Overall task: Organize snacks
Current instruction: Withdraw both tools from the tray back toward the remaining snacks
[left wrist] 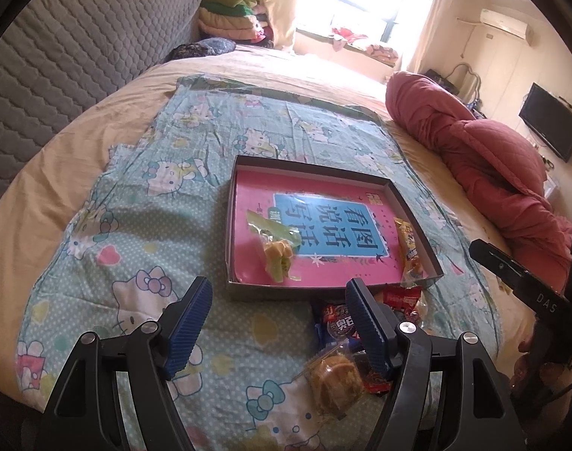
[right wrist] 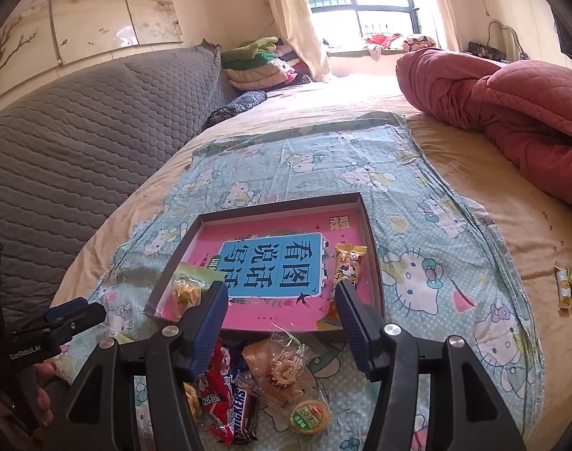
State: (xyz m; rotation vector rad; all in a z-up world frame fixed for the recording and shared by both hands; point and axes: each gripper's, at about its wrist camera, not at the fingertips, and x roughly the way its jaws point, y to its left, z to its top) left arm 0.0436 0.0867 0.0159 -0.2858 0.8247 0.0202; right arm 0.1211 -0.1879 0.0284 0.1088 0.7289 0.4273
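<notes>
A shallow cardboard box with matt dark walls holds a glossy pink and blue book cover. Snack packets are shiny crinkled plastic film: a green-tinted clear wrapper, a yellow foil packet, a glossy Snickers bar. The printed cotton sheet looks soft and matt. The grey headboard cover is quilted cloth. Gripper pads are ribbed blue rubber on matt black plastic.
</notes>
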